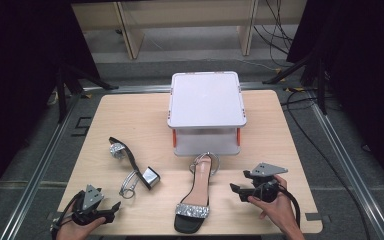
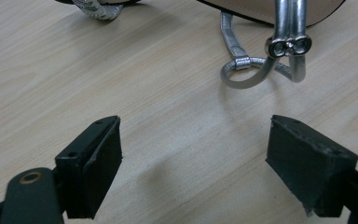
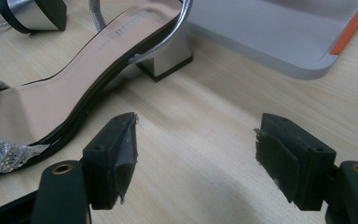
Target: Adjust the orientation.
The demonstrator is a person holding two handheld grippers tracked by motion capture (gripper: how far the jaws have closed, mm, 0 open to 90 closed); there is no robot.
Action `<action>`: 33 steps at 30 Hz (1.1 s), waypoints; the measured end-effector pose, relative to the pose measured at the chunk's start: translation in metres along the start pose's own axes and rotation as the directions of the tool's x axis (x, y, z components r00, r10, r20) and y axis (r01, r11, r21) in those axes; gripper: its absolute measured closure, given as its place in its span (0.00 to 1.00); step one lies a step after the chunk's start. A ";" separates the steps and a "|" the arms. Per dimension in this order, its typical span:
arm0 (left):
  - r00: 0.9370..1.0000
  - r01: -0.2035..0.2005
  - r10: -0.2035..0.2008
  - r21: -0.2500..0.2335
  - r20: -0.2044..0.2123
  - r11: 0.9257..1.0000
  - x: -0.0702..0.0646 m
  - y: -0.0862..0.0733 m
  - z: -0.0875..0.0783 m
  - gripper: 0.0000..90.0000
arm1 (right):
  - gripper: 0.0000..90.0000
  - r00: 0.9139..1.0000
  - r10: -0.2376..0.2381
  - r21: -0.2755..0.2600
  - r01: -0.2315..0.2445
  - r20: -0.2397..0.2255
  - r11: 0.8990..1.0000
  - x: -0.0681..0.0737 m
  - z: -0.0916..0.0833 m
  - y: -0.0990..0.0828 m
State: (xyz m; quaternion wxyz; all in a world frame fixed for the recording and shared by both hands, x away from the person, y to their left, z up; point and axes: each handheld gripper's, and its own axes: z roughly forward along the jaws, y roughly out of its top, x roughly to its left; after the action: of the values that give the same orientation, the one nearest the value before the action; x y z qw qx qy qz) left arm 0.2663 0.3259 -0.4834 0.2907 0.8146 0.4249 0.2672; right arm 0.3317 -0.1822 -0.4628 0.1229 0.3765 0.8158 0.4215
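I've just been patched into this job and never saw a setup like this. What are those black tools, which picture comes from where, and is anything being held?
No robot here: a person holds a hand-held gripper in each hand, the left hand-held gripper and the right hand-held gripper. The high view looks down on the wooden table. The other two pictures come from cameras riding on each tool, looking along its two black jaws.

On the table stand a small white two-level rack, an upright sandal in front of it, and a second sandal lying on its side to the left.

Both tools have their jaws open over bare wood; nothing is held.
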 end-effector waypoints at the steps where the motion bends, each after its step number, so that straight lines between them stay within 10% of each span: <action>1: 1.000 0.000 0.000 0.000 0.000 1.000 0.000 0.000 0.000 0.20 | 0.31 1.000 0.002 0.004 -0.002 -0.011 1.000 0.000 0.001 0.001; 15: 1.000 -0.005 0.005 0.003 0.004 1.000 0.000 0.000 0.000 0.20 | 0.19 0.988 -0.017 -0.004 0.017 -0.154 1.000 -0.006 0.029 0.017; 19: 1.000 0.002 -0.002 0.004 -0.001 1.000 -0.001 0.000 0.000 0.20 | 0.24 0.983 -0.049 0.053 0.059 -0.179 0.997 -0.003 0.044 0.022; 27: 1.000 -0.005 0.005 -0.005 -0.002 1.000 0.000 0.000 0.001 0.20 | 0.44 0.962 -0.174 0.016 0.181 -0.211 0.983 0.007 0.063 0.036; 28: 1.000 -0.003 0.003 -0.003 -0.001 1.000 0.000 0.000 0.001 0.20 | 0.50 0.949 -0.205 -0.001 0.211 -0.239 0.977 0.006 0.065 0.038; 33: 1.000 0.010 -0.010 -0.021 0.014 1.000 -0.001 0.000 0.002 0.20 | 0.67 0.944 -0.242 -0.019 0.244 -0.224 0.970 0.003 0.062 0.039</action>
State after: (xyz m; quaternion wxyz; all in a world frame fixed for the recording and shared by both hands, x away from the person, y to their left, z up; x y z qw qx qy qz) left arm 0.2670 0.3247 -0.4853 0.3037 0.8111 0.4241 0.2646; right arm 0.3816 -0.1290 -0.4698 0.0793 0.2237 0.8665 0.4392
